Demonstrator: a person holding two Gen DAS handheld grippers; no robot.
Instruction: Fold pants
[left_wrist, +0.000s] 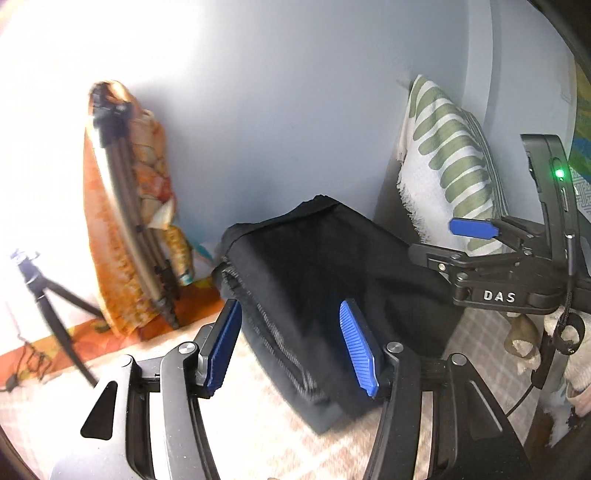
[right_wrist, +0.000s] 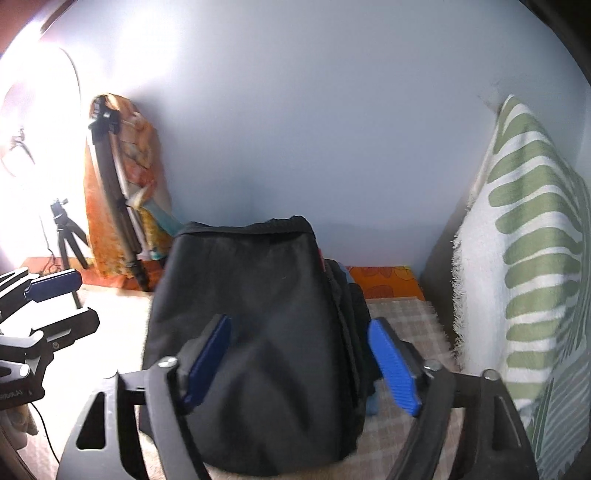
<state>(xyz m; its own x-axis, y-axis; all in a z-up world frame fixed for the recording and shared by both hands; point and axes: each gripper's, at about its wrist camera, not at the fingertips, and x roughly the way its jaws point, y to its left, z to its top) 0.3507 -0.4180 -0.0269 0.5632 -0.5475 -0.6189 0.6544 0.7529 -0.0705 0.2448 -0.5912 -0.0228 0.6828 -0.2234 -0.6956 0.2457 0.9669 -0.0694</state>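
The black pants (left_wrist: 317, 280) lie folded into a thick bundle on the checked cloth surface (left_wrist: 236, 424); they also show in the right wrist view (right_wrist: 258, 332). My left gripper (left_wrist: 291, 343) is open, its blue pads on either side of the bundle's near edge, gripping nothing. My right gripper (right_wrist: 301, 365) is open and straddles the bundle's near end. The right gripper also shows at the right of the left wrist view (left_wrist: 476, 236). The left gripper shows at the left edge of the right wrist view (right_wrist: 55, 284).
A pale wall (left_wrist: 277, 110) stands close behind. A folded tripod (left_wrist: 125, 206) leans on orange fabric (left_wrist: 107, 258) at the left, beside a small tripod (left_wrist: 48, 295). A green-and-white patterned towel (right_wrist: 524, 258) hangs at the right over a dark panel.
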